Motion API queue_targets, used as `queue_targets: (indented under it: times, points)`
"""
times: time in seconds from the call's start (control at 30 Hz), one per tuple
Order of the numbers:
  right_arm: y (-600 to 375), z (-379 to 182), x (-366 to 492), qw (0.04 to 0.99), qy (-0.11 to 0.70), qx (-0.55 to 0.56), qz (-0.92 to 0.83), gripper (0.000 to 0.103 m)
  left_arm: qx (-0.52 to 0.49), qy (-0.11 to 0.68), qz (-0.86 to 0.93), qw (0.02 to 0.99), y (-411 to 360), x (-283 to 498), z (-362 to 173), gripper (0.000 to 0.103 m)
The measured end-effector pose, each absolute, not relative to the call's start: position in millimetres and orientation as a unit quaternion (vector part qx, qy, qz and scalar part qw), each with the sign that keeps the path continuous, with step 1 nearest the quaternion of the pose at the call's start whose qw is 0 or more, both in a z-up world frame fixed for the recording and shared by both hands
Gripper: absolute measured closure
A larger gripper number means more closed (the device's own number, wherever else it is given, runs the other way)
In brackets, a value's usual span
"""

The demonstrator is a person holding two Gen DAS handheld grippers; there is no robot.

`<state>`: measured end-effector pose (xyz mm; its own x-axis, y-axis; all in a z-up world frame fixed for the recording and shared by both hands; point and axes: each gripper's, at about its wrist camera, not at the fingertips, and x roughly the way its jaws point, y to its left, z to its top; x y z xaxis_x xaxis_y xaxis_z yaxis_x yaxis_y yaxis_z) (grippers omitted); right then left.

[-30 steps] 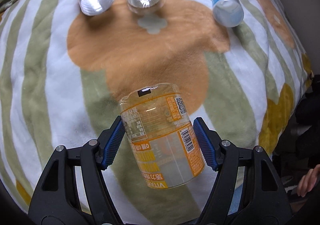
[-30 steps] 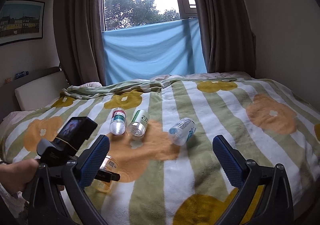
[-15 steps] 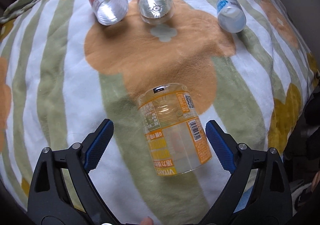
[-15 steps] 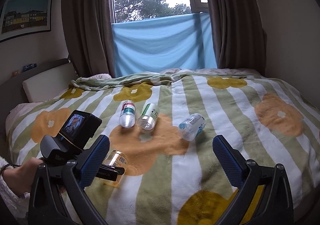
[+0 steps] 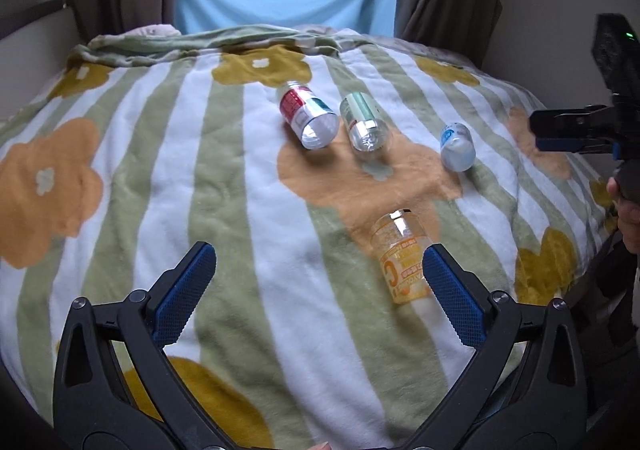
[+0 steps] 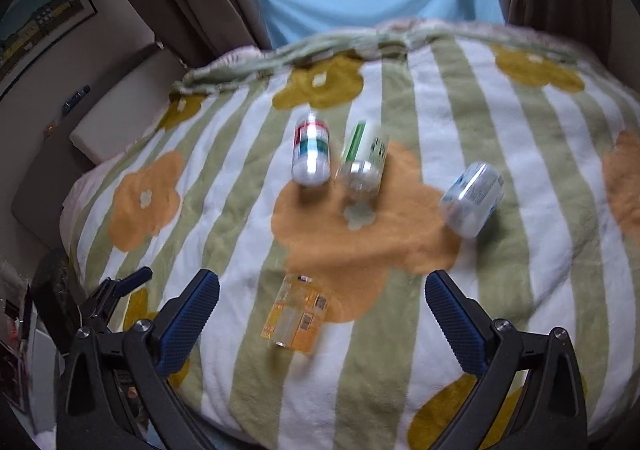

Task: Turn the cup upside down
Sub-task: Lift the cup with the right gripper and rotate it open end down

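A clear plastic cup with an orange label [image 5: 402,258] stands free on the striped blanket, its closed end up. It also shows in the right wrist view [image 6: 298,318], blurred. My left gripper [image 5: 316,290] is open and empty, pulled back from the cup, whose side sits just inside the right finger [image 5: 452,296]. My right gripper [image 6: 320,318] is open and empty above the bed, with the orange cup low between its fingers. It also shows at the right edge of the left wrist view [image 5: 576,129].
Three more cups lie further back on the blanket: red-and-green label [image 5: 310,117], green label [image 5: 364,121], blue label [image 5: 456,147]. The striped flower blanket [image 5: 240,189] covers the bed. Curtains and a blue cloth hang behind. A headboard [image 6: 116,105] is at left.
My left gripper let go of the orange cup, opened wide and drew back and up. The cup stays on the blanket. My right gripper tilted down toward the bed.
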<state>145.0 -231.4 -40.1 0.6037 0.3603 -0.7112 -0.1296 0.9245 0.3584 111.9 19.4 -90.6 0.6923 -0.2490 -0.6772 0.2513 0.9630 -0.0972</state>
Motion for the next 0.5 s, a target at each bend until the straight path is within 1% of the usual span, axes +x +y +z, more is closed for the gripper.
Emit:
queue_targets:
  times: [0.17, 0.27, 0.37, 0.5]
  points:
    - [-204, -89, 196, 0.809, 0.548, 0.152, 0.147, 0.000, 0.008, 0.353, -0.148, 0.924, 33, 96, -97, 0.000]
    - [-190, -110, 215, 0.771, 0.604, 0.155, 0.130, 0.000, -0.004, 0.350, -0.164, 0.922, 41, 91, -100, 0.000]
    - [-181, -124, 228, 0.743, 0.639, 0.159, 0.116, 0.000, -0.014, 0.351, -0.173, 0.920, 48, 90, -103, 0.000]
    - [-175, -141, 240, 0.723, 0.663, 0.167, 0.101, 0.000, -0.026, 0.352, -0.184, 0.917, 54, 92, -105, 0.000]
